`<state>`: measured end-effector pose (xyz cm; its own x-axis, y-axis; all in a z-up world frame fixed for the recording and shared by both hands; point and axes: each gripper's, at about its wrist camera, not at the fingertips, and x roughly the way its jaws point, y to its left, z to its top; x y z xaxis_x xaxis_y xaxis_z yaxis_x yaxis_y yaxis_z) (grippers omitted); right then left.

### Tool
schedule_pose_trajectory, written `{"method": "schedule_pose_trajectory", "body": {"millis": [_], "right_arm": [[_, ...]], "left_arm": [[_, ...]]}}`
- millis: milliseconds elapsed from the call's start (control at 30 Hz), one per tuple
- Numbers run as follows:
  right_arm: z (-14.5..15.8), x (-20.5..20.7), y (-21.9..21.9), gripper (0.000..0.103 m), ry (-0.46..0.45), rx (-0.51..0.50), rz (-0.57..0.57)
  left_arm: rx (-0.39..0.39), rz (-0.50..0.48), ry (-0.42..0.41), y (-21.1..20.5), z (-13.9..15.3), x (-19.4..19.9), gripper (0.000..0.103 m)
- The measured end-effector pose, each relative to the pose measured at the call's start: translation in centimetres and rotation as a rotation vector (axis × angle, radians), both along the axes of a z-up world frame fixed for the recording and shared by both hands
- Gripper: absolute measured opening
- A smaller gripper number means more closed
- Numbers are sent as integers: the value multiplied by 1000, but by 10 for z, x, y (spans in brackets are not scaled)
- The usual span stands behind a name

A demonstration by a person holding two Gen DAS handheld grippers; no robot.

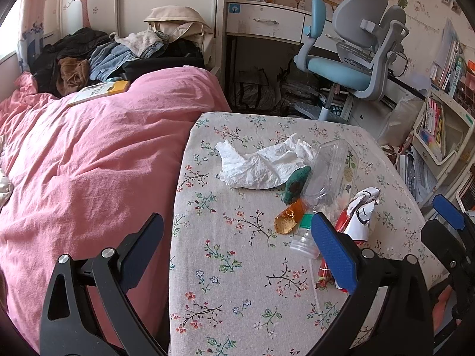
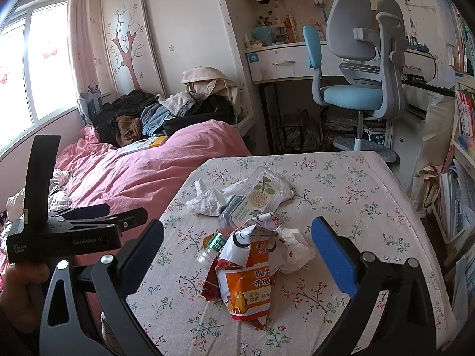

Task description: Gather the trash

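On the floral tablecloth a heap of trash lies at the middle right. It holds a crumpled white tissue, a clear plastic box, a green scrap, an orange peel, a small green-capped bottle and a red-white wrapper. My left gripper is open and holds nothing, its right finger beside the bottle. In the right wrist view the orange-white wrapper, a tissue ball and the bottle lie between the fingers of my open right gripper, just ahead of it.
A pink quilt covers the bed touching the table's left edge, with a clothes pile and a yellow book behind. A blue-grey chair and a desk stand beyond the table. Bookshelves line the right. A hand holds the left gripper.
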<state>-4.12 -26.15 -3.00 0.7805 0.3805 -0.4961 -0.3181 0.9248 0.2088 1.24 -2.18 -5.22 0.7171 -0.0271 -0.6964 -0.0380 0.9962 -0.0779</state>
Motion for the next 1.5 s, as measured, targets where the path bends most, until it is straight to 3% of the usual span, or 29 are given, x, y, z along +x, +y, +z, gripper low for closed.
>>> {"method": "schedule_pose_trajectory", "body": {"millis": [1500], "right_arm": [[-6,-4,3,95,13,2,-2]], "left_arm": [[12,1,14,-1,-6,-1,96]]}}
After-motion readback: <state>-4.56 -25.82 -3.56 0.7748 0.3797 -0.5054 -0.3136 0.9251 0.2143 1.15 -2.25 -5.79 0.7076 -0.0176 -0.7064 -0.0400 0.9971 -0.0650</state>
